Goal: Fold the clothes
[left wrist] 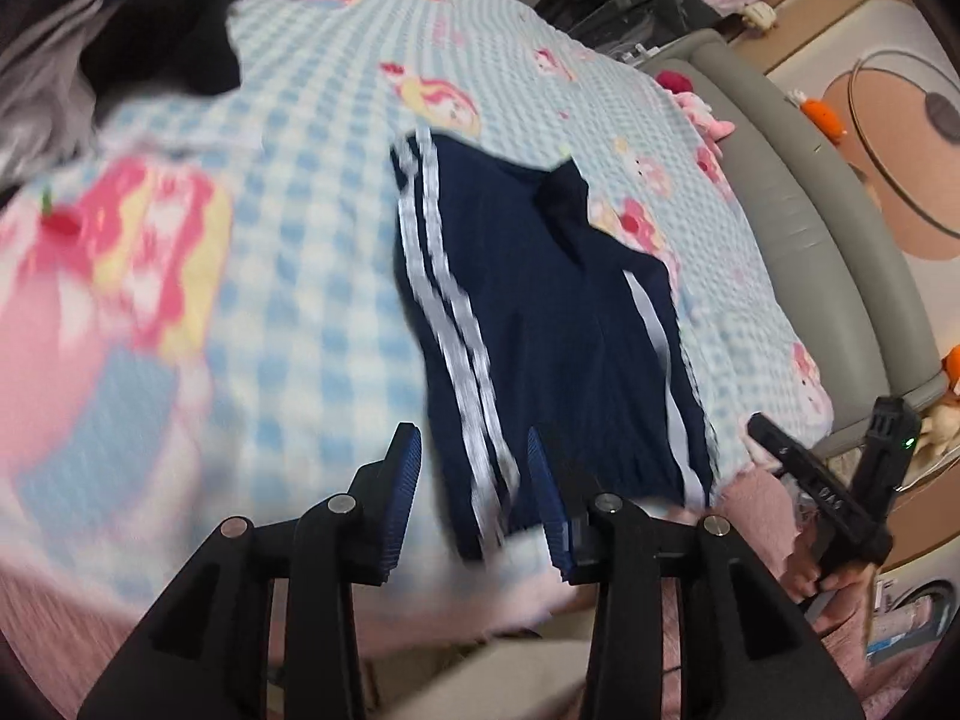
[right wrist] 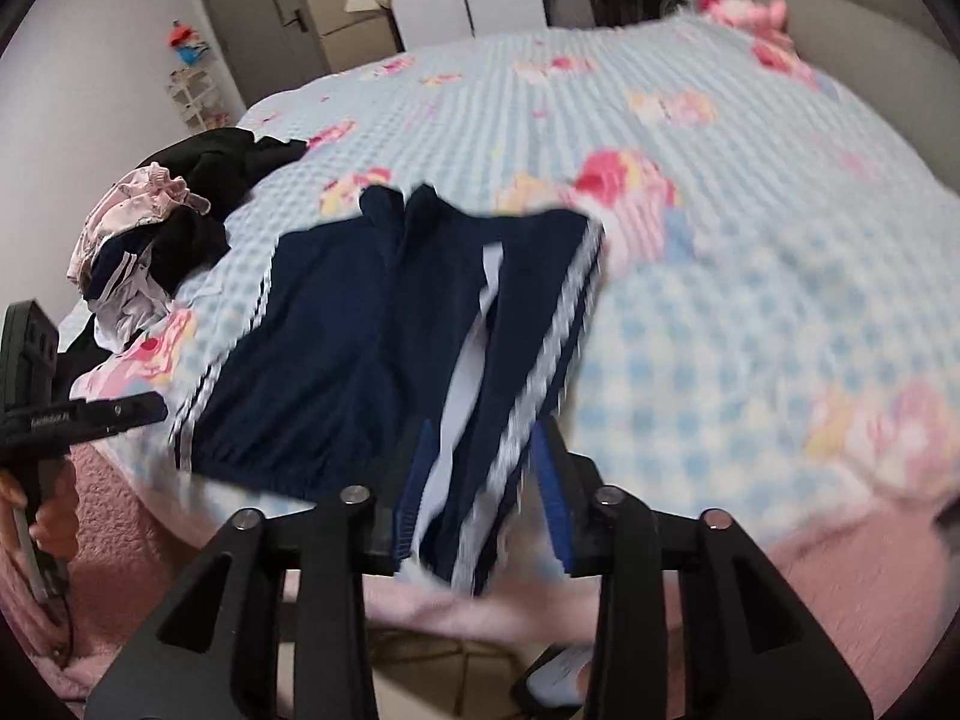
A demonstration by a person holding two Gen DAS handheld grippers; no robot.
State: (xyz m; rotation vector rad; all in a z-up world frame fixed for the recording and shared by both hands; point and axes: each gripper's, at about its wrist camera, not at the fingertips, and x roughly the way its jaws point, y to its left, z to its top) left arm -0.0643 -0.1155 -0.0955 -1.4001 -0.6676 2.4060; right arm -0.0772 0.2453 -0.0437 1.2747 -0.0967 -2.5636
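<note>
in the left wrist view, a pair of navy shorts (left wrist: 540,324) with white side stripes lies flat on a bed covered by a blue-and-white checked blanket (left wrist: 312,228) printed with pink cartoon figures. the waistband end points toward the camera, near the bed's edge. the left gripper (left wrist: 474,480) hangs above that near end with its blue-padded jaws spread apart, a striped edge of the shorts showing between them; whether the pads touch the cloth is blurred. far right, the right gripper (left wrist: 840,480) shows only as a black body in a hand. a pile of dark clothes (left wrist: 162,42) sits at the far left of the bed, and a grey padded bed frame (left wrist: 810,228) runs along the right.

in the right wrist view, the shorts (right wrist: 372,348) lie spread out with a white panel down the middle. the right gripper (right wrist: 480,498) is parted around the striped near corner, which hangs over the bed edge. the blanket (right wrist: 750,276) fills the right. the clothes pile (right wrist: 174,216) lies left, with a grey door (right wrist: 252,18) and white wall beyond.
</note>
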